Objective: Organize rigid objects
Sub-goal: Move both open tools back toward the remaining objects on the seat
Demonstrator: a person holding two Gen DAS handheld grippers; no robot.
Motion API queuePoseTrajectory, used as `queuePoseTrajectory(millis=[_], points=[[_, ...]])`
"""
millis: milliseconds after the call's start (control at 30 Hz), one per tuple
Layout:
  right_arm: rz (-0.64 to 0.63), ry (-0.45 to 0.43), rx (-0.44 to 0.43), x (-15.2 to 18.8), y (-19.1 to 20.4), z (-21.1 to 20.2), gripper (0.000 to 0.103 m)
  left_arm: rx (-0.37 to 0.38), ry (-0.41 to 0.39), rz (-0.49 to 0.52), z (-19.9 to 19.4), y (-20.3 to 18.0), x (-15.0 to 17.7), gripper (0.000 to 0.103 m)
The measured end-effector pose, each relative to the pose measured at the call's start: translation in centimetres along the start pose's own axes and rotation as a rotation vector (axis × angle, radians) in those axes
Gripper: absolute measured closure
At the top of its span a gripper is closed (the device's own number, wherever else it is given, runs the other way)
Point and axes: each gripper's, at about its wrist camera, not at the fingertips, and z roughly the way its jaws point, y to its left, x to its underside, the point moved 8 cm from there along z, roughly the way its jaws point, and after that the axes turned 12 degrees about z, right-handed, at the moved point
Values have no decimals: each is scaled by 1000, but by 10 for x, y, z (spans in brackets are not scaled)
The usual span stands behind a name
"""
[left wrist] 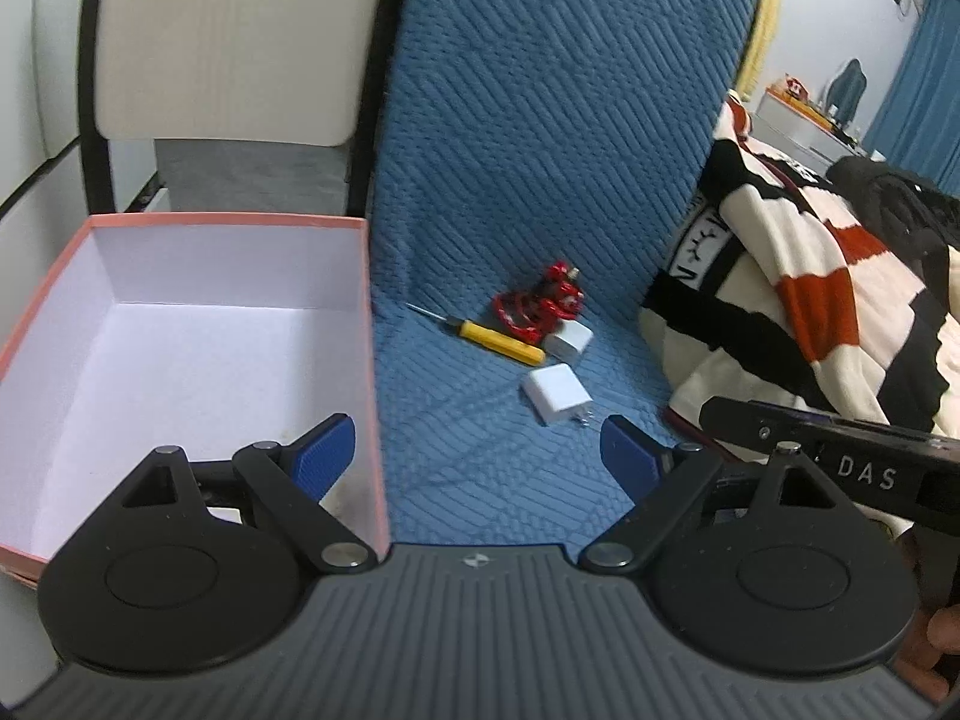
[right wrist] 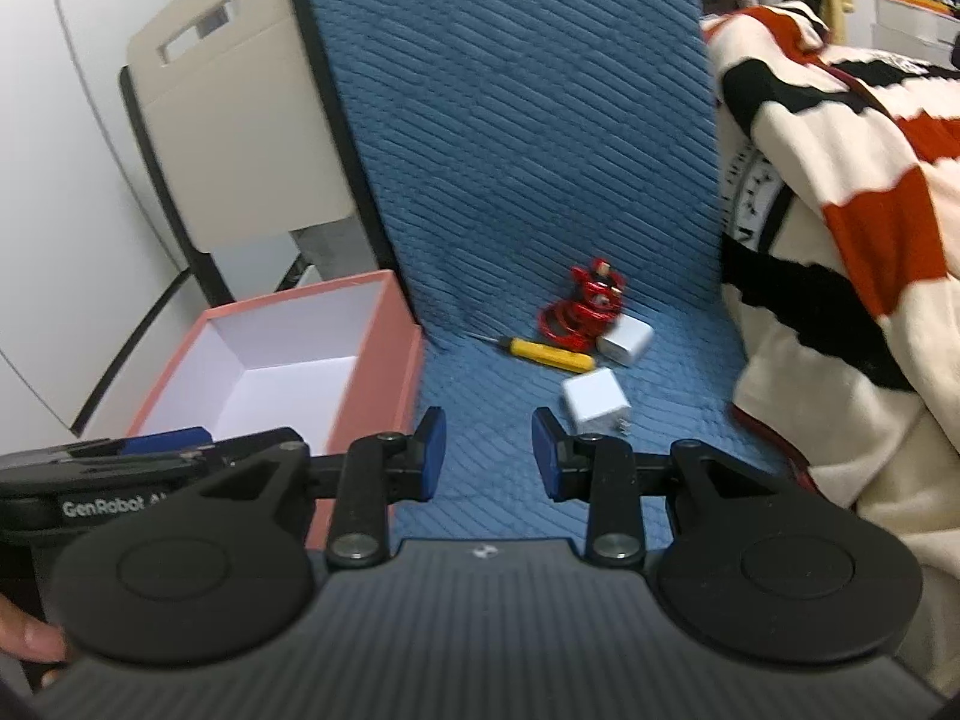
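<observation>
On the blue quilted seat lie a yellow screwdriver point(left wrist: 495, 341) point(right wrist: 547, 354), a coiled red cable point(left wrist: 540, 303) point(right wrist: 585, 306), a far white charger point(left wrist: 570, 340) point(right wrist: 627, 341) and a near white charger point(left wrist: 558, 393) point(right wrist: 595, 401) with its prongs toward me. An open pink box point(left wrist: 180, 219) point(right wrist: 384, 360) with a white inside stands at the left. My left gripper point(left wrist: 477, 456) is open and empty, short of the near charger. My right gripper point(right wrist: 489, 453) is open and empty, just left of and short of that charger.
A striped cream, black and red blanket point(left wrist: 810, 300) point(right wrist: 840, 210) is heaped on the right. The blue padded backrest point(left wrist: 540, 90) point(right wrist: 510, 90) rises behind the objects. A beige chair back point(left wrist: 222, 42) point(right wrist: 240, 120) stands behind the box. The other gripper's body point(left wrist: 840, 468) point(right wrist: 120, 480) shows in each view.
</observation>
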Motion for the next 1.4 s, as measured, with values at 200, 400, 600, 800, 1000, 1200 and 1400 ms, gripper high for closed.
queuePoseTrajectory(millis=[200,400,600,800,1000,1200,1400], points=[[12,-20,12,2,-32,-7,68,22,-4,4,13,-28,2,11],[6,-38,50,10,-66,-10,68,42,-13,25,26,-52,3,11],[13,-38,47,24,-87,-6,68,44,-7,48,44,-62,5,11],[-13,-31,54,35,-95,2,68,60,0,38,55,-67,16,11],[18,-38,86,34,-104,9,68,56,-1,59,74,-70,21,11],[52,-47,110,20,-109,26,68,31,-9,58,102,-58,8,12],[78,-41,86,5,-105,49,68,31,-10,57,132,-54,-2,12]])
